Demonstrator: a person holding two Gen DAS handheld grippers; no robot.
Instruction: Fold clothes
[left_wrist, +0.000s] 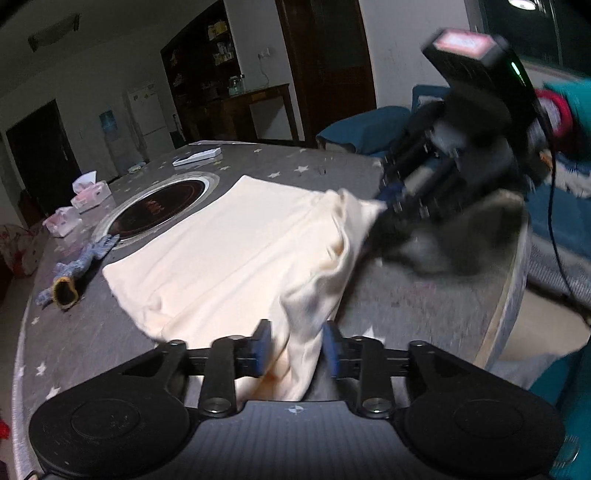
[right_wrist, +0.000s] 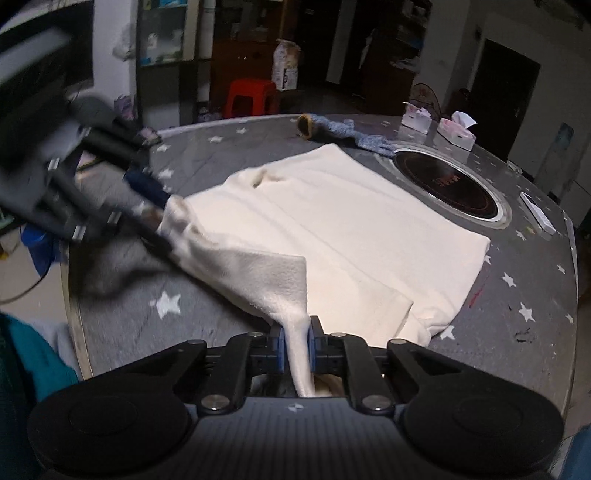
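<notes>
We see the cream garment (right_wrist: 332, 221) flat at frame centre on the star-print table (right_wrist: 517, 288). R gripper (right_wrist: 295, 347) – pads clamped on a bunched corner. L gripper (left_wrist: 295, 349) – jaws part-open, cloth between, pads not pressing.

The right gripper (left_wrist: 384, 201) is motion-blurred in the left view, the left gripper (right_wrist: 162, 218) in the right view. Cloth (right_wrist: 303, 376) hides each gripper's inner throat; the table (left_wrist: 92, 332) runs off-frame.
</notes>
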